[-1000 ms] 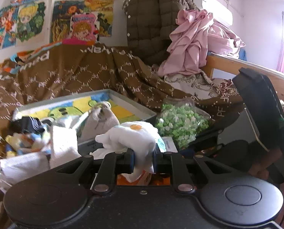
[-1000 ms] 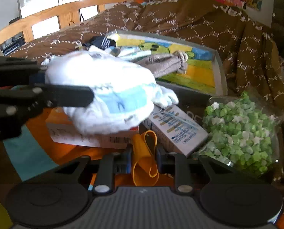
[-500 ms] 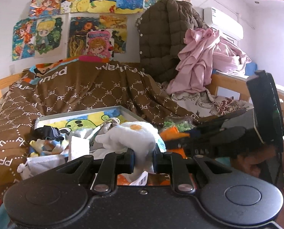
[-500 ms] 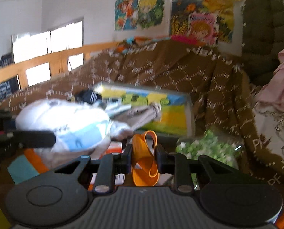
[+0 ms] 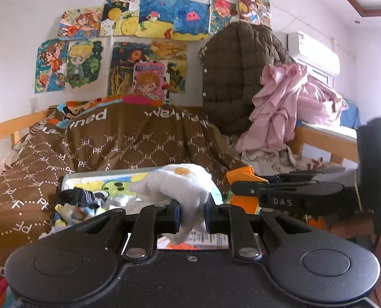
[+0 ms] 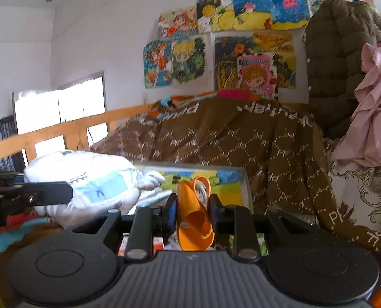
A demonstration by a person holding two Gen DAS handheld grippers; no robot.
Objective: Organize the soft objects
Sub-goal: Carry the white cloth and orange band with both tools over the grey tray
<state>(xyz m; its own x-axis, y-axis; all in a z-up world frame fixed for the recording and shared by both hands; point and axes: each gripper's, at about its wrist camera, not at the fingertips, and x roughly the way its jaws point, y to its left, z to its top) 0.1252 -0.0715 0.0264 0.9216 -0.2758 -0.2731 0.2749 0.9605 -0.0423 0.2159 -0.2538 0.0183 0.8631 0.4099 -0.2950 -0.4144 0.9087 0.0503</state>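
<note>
white plush toy (image 5: pixel 180 190) pinched in left tool (image 5: pixel 192 214), raised over tray (image 5: pixel 108 177) | orange soft piece (image 6: pixel 194 220) clamped between right tool (image 6: pixel 193 215) fingers, in front of tray

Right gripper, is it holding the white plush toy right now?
No, the right gripper is shut on an orange sandal, while the white plush toy is held by the left gripper.

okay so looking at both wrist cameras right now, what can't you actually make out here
- Left view: the tray contents, mostly hidden behind the white plush in the left gripper.
- Left view: the boxes under the gripper, only a sliver shows.
- Right view: the tray's near part, blocked by the orange sandal in the right gripper.
</note>
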